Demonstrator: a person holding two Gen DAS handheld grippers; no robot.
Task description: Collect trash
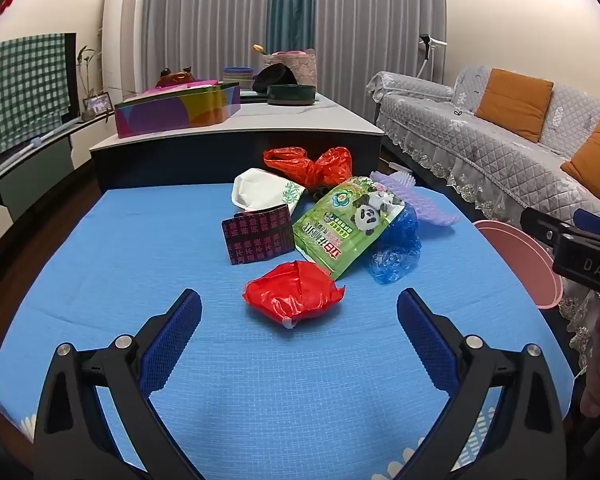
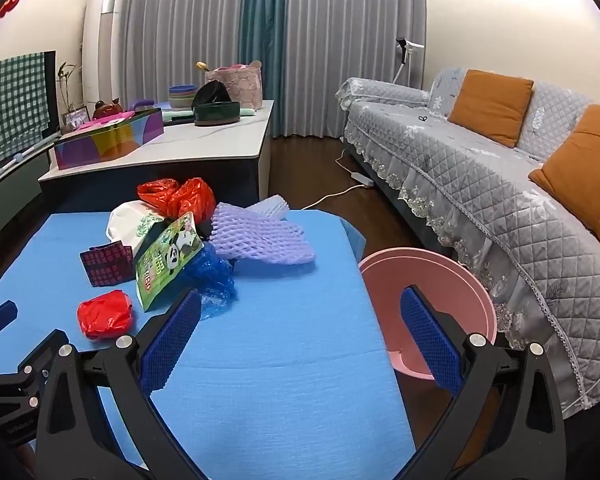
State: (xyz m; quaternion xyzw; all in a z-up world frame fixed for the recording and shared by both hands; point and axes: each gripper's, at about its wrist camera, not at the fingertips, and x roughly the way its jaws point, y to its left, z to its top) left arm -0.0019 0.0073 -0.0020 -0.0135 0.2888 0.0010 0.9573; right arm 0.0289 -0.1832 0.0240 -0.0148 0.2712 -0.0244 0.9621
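Observation:
Trash lies in a heap on the blue-covered table (image 1: pixel 140 264). Nearest is a crumpled red wrapper (image 1: pixel 294 294), just ahead of my left gripper (image 1: pixel 300 314), which stands open and empty. Behind it lie a green panda packet (image 1: pixel 340 228), a dark printed card (image 1: pixel 258 234), a white paper bowl (image 1: pixel 260 194), an orange plastic bag (image 1: pixel 312 164), a crumpled blue bag (image 1: pixel 398 248) and purple foam netting (image 1: pixel 424 208). My right gripper (image 2: pixel 300 320) is open and empty over the table's right edge, with the pink basin (image 2: pixel 440 280) on the floor beyond it. The red wrapper (image 2: pixel 106 314) sits to its left.
A low white-topped table (image 2: pixel 204 148) behind holds a colourful box (image 2: pixel 108 142), bowls and a fabric basket. A grey quilted sofa (image 2: pixel 480 184) with orange cushions runs along the right. A power strip and cord (image 2: pixel 360 178) lie on the dark floor.

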